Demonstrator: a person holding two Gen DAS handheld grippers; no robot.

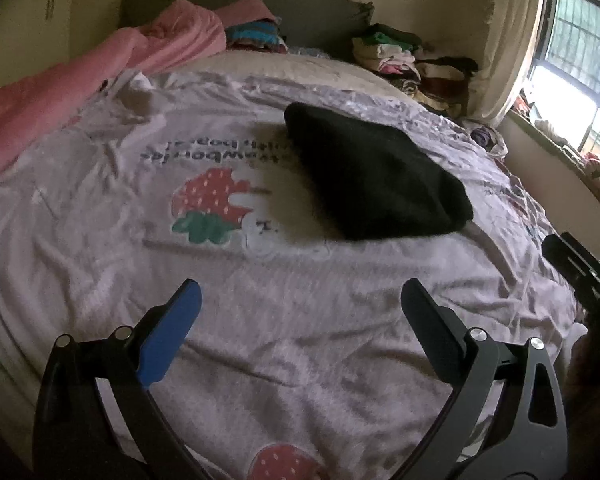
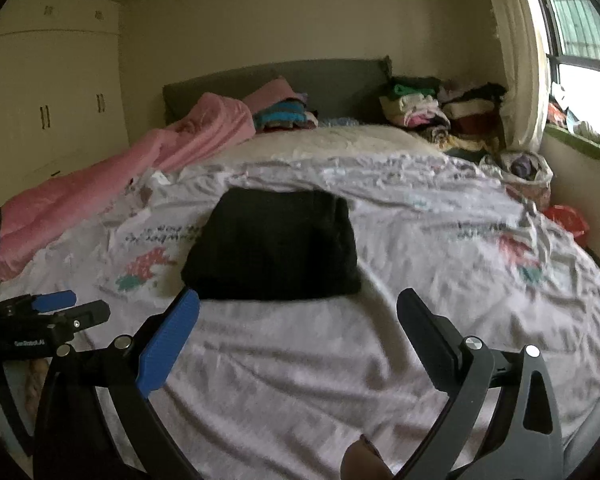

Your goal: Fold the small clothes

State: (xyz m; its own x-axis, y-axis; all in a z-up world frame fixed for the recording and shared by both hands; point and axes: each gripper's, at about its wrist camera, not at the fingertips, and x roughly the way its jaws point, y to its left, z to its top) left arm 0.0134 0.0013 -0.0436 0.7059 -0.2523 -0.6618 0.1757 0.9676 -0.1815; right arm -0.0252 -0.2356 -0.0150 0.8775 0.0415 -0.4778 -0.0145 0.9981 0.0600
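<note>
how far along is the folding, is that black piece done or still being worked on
The black garment looks done: it lies as a neat folded rectangle on the strawberry-print sheet. Nothing is in hand; the left gripper and right gripper are both open and empty. Piles of clothes by the headboard may remain.

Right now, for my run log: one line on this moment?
left gripper: open, empty | right gripper: open, empty | black garment: folded on bedsheet

We see the folded garment lying on the bedspread at 12 o'clock; the rolled quilt runs along the bed's edge at 10 o'clock, the clothes piles sit against the headboard at 1 o'clock, behind it
</note>
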